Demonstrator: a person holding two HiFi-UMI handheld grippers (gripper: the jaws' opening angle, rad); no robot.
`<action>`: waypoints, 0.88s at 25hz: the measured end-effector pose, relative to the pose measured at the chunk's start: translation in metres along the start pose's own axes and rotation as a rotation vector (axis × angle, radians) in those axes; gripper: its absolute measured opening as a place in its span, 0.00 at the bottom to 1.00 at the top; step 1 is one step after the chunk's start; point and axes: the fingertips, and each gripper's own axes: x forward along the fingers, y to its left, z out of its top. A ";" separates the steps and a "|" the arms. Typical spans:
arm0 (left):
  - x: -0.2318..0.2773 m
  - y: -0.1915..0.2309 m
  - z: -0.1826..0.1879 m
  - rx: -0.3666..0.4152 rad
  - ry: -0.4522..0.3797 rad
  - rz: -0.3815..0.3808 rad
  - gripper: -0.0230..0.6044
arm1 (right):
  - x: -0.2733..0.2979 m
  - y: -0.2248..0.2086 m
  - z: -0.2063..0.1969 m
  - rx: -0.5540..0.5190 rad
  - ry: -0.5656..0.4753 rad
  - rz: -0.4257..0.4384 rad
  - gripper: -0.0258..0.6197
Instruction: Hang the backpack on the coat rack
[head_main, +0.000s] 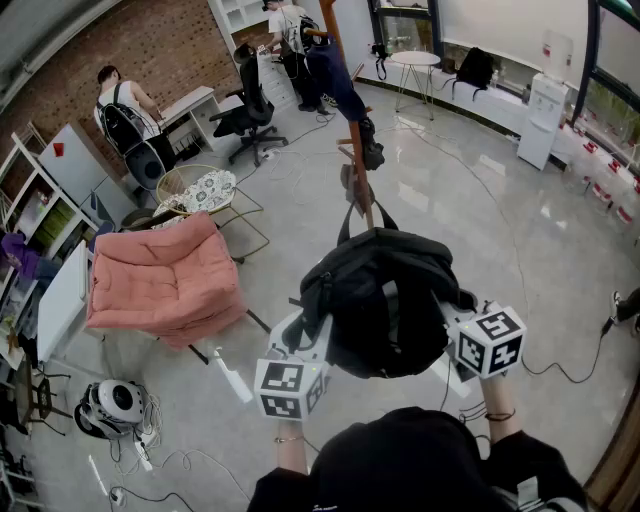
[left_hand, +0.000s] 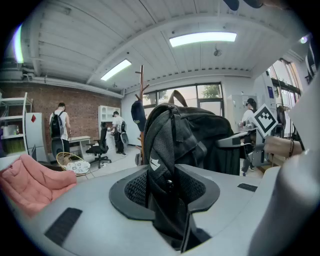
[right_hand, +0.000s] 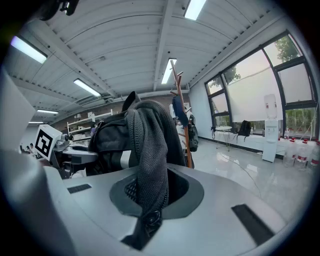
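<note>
A black backpack hangs in the air between my two grippers, its top loop sticking up toward the rack. My left gripper is shut on the bag's left side, with a padded mesh strap pinched between its jaws. My right gripper is shut on the right side, clamping a grey mesh strap. The wooden coat rack stands just beyond the bag, with dark clothing and a small bag hung on it; it also shows as the coat rack and the coat rack behind the backpack.
A pink cushioned chair sits to the left, with a wicker chair behind it. Cables trail over the shiny floor. People stand at desks far back. A round white table and a water dispenser stand at the back right.
</note>
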 end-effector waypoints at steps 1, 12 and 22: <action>0.000 -0.002 -0.001 -0.002 0.001 0.002 0.25 | -0.002 -0.001 -0.001 -0.002 0.003 0.003 0.08; 0.005 -0.007 -0.007 -0.024 0.023 0.028 0.25 | -0.001 -0.007 -0.009 0.005 0.020 0.022 0.08; 0.011 -0.015 -0.015 -0.053 0.055 0.067 0.25 | 0.004 -0.019 -0.015 0.033 0.040 0.052 0.08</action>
